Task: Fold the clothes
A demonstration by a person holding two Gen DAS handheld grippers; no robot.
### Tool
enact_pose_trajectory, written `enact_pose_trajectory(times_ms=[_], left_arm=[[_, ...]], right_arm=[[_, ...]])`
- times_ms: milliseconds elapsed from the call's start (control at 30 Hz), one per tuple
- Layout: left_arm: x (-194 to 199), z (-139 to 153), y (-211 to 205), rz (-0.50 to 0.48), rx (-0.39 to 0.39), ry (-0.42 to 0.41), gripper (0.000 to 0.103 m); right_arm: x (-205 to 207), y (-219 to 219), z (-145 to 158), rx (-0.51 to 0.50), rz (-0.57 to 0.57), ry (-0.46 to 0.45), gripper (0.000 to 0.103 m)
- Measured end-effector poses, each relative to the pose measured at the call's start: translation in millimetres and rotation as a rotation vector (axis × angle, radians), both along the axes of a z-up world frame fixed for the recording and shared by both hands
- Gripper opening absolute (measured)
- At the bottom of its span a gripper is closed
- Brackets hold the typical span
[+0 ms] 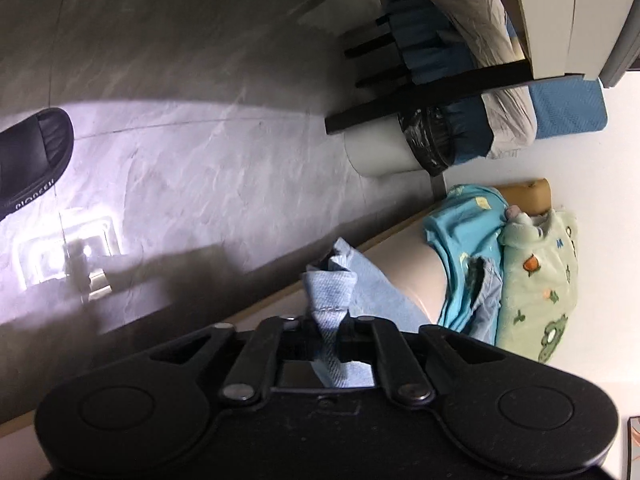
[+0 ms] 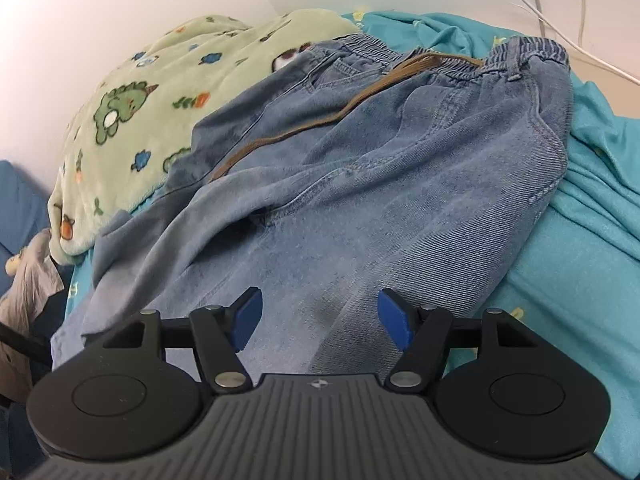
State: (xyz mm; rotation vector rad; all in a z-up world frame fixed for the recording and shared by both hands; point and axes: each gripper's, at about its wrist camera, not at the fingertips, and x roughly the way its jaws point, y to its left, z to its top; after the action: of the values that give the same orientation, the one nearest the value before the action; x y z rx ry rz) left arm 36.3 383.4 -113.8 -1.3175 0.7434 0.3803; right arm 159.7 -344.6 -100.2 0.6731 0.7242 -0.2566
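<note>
Light blue denim jeans (image 2: 360,184) with an elastic waistband and a brown drawstring lie spread on a teal sheet (image 2: 580,264). My right gripper (image 2: 320,316) is open, its blue pads (image 2: 394,320) just above the lower part of the jeans, holding nothing. My left gripper (image 1: 326,332) is shut on a bunched hem of the jeans (image 1: 330,292), held out beyond the bed's edge above the floor. The cloth trails back toward the bed (image 1: 408,272).
A green cartoon-print fleece blanket (image 2: 132,120) lies left of the jeans and shows in the left wrist view (image 1: 540,280). Grey marble floor (image 1: 200,120), a black slipper (image 1: 32,160), a bin with a black bag (image 1: 424,144), dark chair legs (image 1: 424,96). White cables (image 2: 560,12) on the wall.
</note>
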Motion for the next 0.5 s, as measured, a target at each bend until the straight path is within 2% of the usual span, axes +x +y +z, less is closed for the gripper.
enact_pose_trajectory(times_ms=[33, 67, 100, 167, 267, 333, 500], left_arm=[[-0.5, 5.4, 0.3, -0.002, 0.011, 0.001, 0.014], [-1.0, 10.8, 0.5, -0.005, 0.021, 0.002, 0.026], [-1.5, 16.2, 0.8, -0.007, 0.032, 0.003, 0.044], [-2.2, 27.4, 1.1, -0.013, 0.055, 0.004, 0.058], [8.9, 55.5, -6.8, -0.048, 0.133, -0.048, 0.060], [24.1, 70.8, -19.7, -0.085, 0.156, -0.075, 0.062], [84.6, 77.4, -70.7, -0.190, 0.120, -0.132, 0.062]], right_arm=[[0.9, 1.0, -0.2, 0.000, 0.005, 0.001, 0.068], [1.8, 1.7, -0.2, 0.001, 0.010, 0.000, 0.068], [2.6, 2.4, 0.0, 0.002, 0.014, -0.003, 0.068], [3.7, 3.8, 0.4, 0.003, 0.021, -0.009, 0.068], [3.8, 6.5, 1.2, 0.001, 0.031, -0.013, 0.068], [3.8, 7.7, 2.4, 0.011, 0.041, -0.019, 0.068], [7.0, 12.1, 4.6, 0.007, 0.061, -0.030, 0.068]])
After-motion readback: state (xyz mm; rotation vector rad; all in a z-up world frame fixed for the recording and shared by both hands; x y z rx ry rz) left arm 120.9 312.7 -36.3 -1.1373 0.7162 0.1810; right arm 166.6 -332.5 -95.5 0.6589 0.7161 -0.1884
